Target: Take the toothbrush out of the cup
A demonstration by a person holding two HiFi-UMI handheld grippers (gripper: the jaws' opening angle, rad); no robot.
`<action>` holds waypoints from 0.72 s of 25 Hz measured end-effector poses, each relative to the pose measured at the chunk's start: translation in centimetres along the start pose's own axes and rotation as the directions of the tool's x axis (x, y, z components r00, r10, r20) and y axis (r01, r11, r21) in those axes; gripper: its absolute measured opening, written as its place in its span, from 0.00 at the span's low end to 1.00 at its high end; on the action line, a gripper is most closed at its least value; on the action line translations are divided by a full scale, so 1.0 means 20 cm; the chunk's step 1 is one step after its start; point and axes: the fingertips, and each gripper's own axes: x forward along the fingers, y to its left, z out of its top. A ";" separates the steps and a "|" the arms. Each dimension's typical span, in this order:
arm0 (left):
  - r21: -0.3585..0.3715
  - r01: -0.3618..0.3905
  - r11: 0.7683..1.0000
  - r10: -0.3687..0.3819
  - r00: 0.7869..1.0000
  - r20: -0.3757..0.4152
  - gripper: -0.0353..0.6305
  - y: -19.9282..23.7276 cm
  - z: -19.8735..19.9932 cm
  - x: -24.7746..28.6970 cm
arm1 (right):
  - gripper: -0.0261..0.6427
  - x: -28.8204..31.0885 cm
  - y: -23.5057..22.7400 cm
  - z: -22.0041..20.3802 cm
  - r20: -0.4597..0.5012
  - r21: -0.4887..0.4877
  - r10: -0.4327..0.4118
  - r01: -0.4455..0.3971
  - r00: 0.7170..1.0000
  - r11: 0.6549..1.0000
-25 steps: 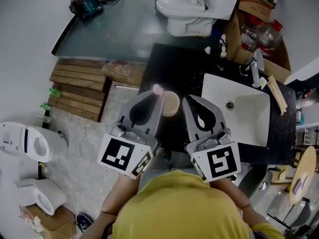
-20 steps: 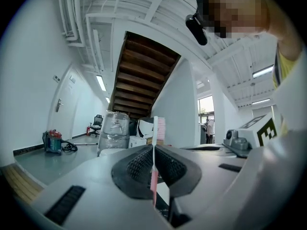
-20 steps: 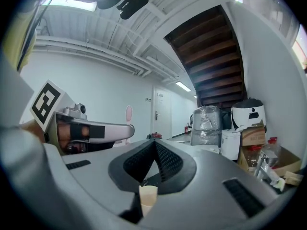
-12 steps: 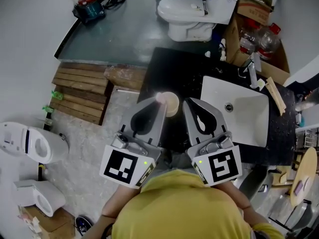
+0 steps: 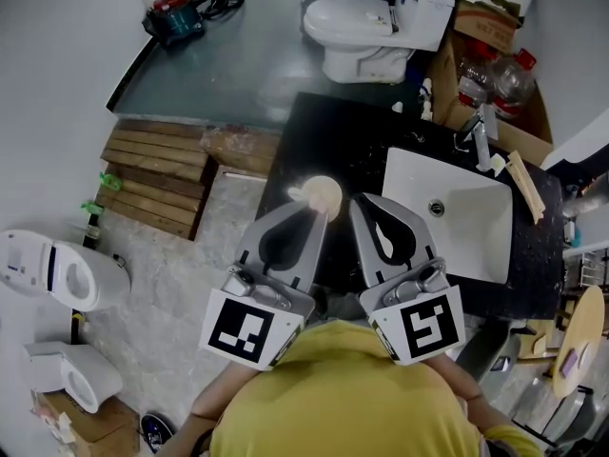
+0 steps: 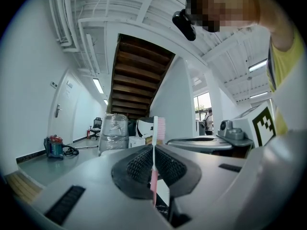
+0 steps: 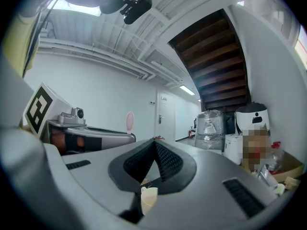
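Left gripper view: toothbrush [image 6: 159, 128] upright between left tool's [image 6: 153, 147] tight jaws

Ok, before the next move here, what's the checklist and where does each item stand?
1. Left gripper shut on the toothbrush: ok.
2. Toothbrush upright between its jaws, bristles up: ok.
3. Handle's lower end clear of the cup: cannot tell, the gripper hides it.
4. Right gripper empty, jaws together: ok.
5. Cup upright on the black counter: ok.
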 end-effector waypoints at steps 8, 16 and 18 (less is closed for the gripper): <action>-0.017 0.001 1.000 -0.001 1.000 0.000 0.08 0.00 -0.01 -0.01 | 0.06 0.01 0.04 -0.01 -0.016 -0.007 0.030 -0.030 0.999 1.000; -0.020 0.009 1.000 -0.009 1.000 -0.006 0.08 0.01 -0.02 -0.01 | 0.06 0.02 0.05 -0.03 -0.032 -0.002 0.038 -0.038 0.999 0.999; -0.023 0.010 1.000 -0.010 1.000 -0.008 0.08 0.01 -0.02 -0.01 | 0.06 0.03 0.05 -0.04 -0.035 -0.001 0.041 -0.041 0.999 0.999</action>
